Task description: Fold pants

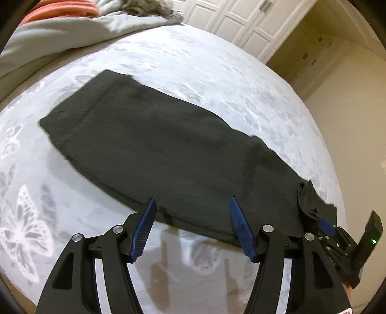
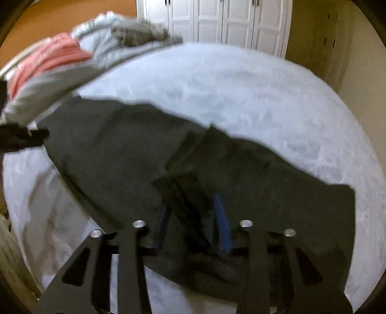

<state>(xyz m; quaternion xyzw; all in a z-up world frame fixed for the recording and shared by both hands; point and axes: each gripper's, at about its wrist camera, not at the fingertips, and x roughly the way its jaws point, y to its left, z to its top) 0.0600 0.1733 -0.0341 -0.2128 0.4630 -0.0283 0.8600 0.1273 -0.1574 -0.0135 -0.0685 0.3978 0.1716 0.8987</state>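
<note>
Dark pants (image 1: 156, 145) lie folded lengthwise on a pale butterfly-print bedspread (image 1: 205, 72). My left gripper (image 1: 192, 201) hovers open over their near edge, with nothing between its blue fingers (image 1: 147, 224). At the right end of the pants the right gripper (image 1: 324, 224) shows beside a bunched cuff (image 1: 307, 205). The right wrist view is blurred. It shows the pants (image 2: 108, 149) across the bed and my right gripper (image 2: 191, 201) with its fingers apart. A loose fold of dark cloth (image 2: 183, 193) lies between them, and the pads do not seem to press on it. The left gripper's black body (image 2: 21, 137) shows at the left edge.
A heap of grey and coral bedding (image 1: 60, 21) lies at the far left of the bed. White cupboard doors (image 1: 241, 17) stand behind. The bed's right edge drops to a beige floor (image 1: 349, 108).
</note>
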